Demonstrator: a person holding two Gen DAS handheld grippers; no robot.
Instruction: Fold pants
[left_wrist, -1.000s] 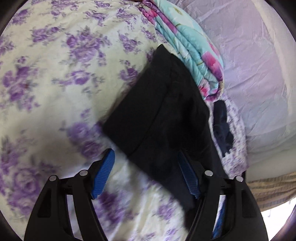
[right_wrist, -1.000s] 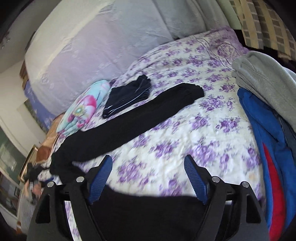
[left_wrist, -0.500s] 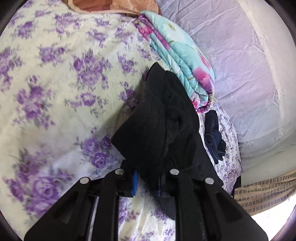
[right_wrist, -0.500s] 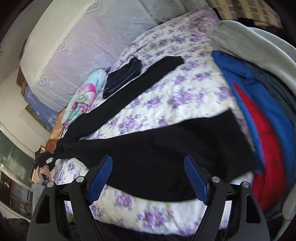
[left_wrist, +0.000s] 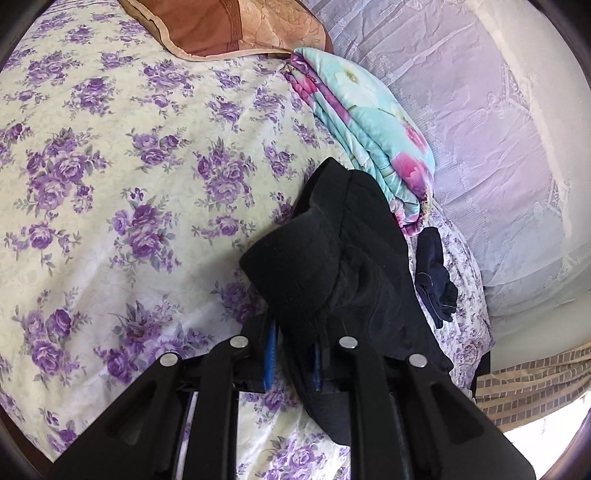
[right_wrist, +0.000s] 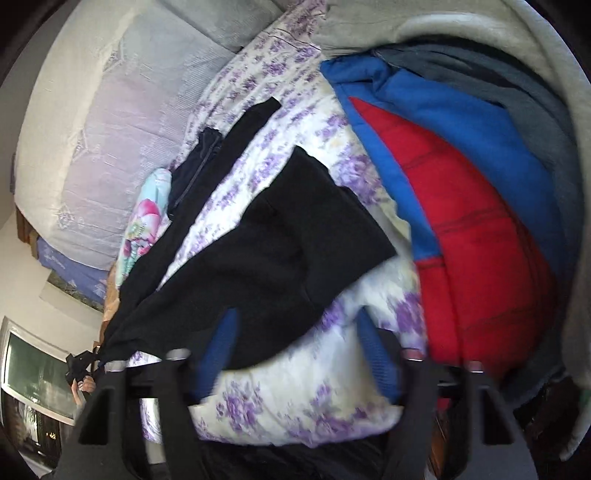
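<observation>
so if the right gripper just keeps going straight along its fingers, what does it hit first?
Most likely the black pants spread on the floral bedspread. The right gripper is open, and the near pant leg lies directly ahead between its fingers. The frame is blurred, so depth is unclear; it could touch the bedspread just short of the fabric.

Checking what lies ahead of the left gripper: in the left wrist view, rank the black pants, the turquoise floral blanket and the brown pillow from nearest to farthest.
1. black pants: clamped in the left gripper, just ahead.
2. turquoise floral blanket: folded, farther ahead, to the right.
3. brown pillow: farthest, at the top edge.
</observation>
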